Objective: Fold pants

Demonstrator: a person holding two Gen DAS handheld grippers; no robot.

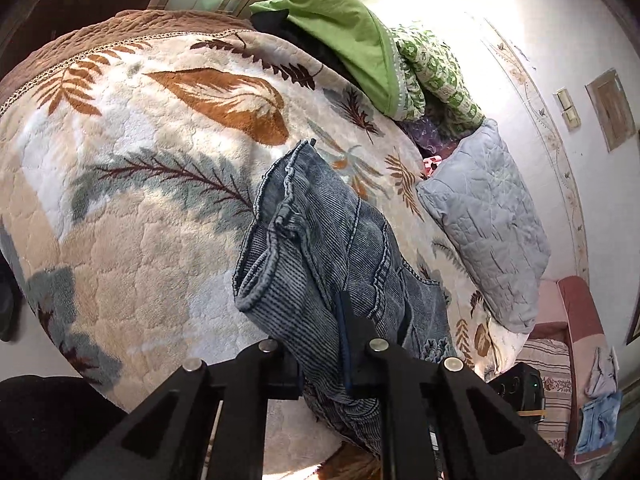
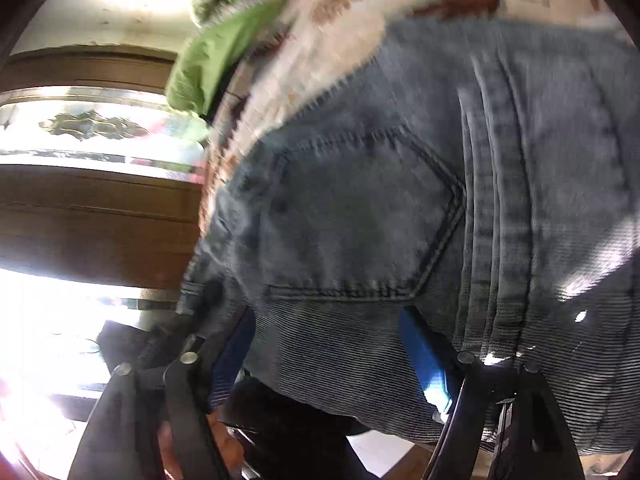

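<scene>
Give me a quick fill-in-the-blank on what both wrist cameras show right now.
1. The left gripper is shut on the ____.
2. The jeans lie on a blanket printed with ____.
3. The right gripper has its jaws ____ at the jeans' edge.
4. The quilted pillow is pale ____.

Missing words: jeans; leaves; open; blue

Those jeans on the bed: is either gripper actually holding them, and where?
The left gripper is shut on the jeans, pinching a bunched fold. The right gripper stands open astride the denim below the back pocket.
</scene>
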